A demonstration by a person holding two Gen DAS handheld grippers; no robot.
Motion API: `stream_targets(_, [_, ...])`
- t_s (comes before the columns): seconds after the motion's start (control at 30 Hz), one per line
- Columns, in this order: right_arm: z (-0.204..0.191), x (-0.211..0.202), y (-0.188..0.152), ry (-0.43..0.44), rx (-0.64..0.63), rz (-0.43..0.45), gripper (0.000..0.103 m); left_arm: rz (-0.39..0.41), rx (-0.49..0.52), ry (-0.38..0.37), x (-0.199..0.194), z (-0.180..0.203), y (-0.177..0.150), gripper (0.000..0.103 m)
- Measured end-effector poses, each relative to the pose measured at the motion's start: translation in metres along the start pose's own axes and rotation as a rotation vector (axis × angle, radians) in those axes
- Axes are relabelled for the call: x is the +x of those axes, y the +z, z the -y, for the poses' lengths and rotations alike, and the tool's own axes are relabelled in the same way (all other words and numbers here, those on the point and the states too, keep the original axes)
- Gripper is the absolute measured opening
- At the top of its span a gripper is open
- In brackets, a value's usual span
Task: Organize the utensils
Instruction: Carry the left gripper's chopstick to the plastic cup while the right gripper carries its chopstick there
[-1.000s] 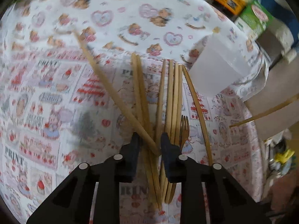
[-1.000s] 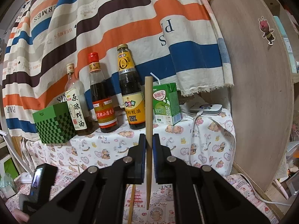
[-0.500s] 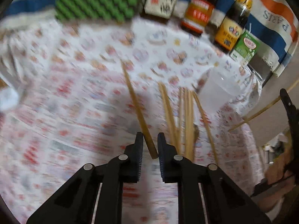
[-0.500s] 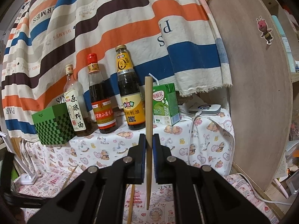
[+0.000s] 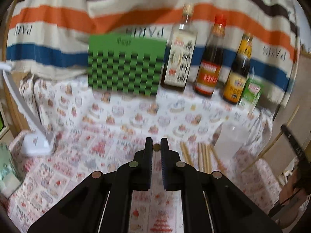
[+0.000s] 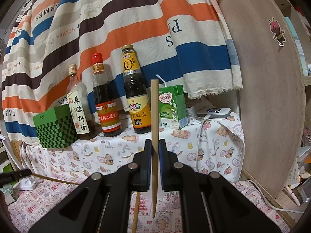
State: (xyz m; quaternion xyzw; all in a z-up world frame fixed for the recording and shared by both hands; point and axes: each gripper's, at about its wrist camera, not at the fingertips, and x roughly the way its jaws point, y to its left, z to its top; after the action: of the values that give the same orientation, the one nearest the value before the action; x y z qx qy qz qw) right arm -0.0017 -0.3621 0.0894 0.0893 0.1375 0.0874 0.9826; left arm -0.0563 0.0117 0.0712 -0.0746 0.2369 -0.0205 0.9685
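Wooden chopstick [image 6: 155, 136] stands upright, clamped in the right claw [image 6: 155, 145]. More chopsticks [image 5: 203, 156] lie on the bench [image 5: 116, 120] just beside a clear cup [image 5: 231, 139]. Left of the cup, the left claw [image 5: 156, 147] grips a chopstick end [image 5: 156, 147].
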Motion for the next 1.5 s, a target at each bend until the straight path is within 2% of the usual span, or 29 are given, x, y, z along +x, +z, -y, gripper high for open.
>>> stream_targets(0.1, [0.000, -0.001, 0.000, -0.001, 0.003, 0.005, 0.007, -0.006, 0.044, -0.010, 0.001, 0.007, 0.016, 0.007])
stream_targets(0.23, [0.002, -0.003, 0.001, -0.001, 0.017, 0.013, 0.007, 0.012, 0.030, -0.044, 0.007, 0.011, 0.038, 0.006])
stream_targets(0.37, [0.005, -0.003, 0.002, 0.008, 0.037, 0.018, 0.007, 0.058, 0.014, -0.082, 0.005, 0.017, 0.057, 0.006])
stream_targets(0.47, [0.007, -0.005, 0.002, 0.032, 0.059, 0.026, 0.007, 0.082, -0.041, -0.143, -0.002, 0.020, 0.071, 0.006])
stream_targets(0.6, [0.010, -0.012, 0.005, 0.075, 0.074, 0.073, 0.007, 0.143, -0.061, -0.181, -0.008, 0.030, 0.085, 0.006])
stream_targets(0.63, [0.009, -0.013, 0.007, 0.061, 0.067, 0.098, 0.007, 0.153, -0.068, -0.198, -0.007, 0.034, 0.089, 0.006])
stream_targets(0.7, [0.011, -0.008, 0.015, 0.051, 0.082, 0.092, 0.007, 0.163, -0.082, -0.244, -0.005, 0.040, 0.097, 0.006])
stream_targets(0.8, [0.014, 0.000, 0.035, 0.089, 0.141, 0.081, 0.007, 0.219, -0.104, -0.317, -0.003, 0.050, 0.108, 0.006])
stream_targets(0.93, [0.010, 0.002, 0.056, 0.068, 0.154, 0.150, 0.007, 0.268, -0.115, -0.402, -0.001, 0.064, 0.115, 0.006])
stream_targets(1.07, [0.010, 0.019, 0.065, 0.072, 0.202, 0.156, 0.007, 0.267, -0.131, -0.453, 0.010, 0.077, 0.116, 0.006])
stream_targets(1.2, [0.012, 0.046, 0.054, 0.023, 0.210, 0.120, 0.007, 0.246, -0.156, -0.480, 0.032, 0.086, 0.111, 0.006])
stream_targets(1.33, [0.021, 0.070, 0.036, 0.021, 0.217, 0.033, 0.007, 0.212, -0.118, -0.452, 0.060, 0.101, 0.105, 0.006])
stream_targets(1.5, [0.028, 0.081, 0.019, 0.021, 0.204, -0.028, 0.007, 0.152, -0.113, -0.455, 0.086, 0.110, 0.086, 0.006])
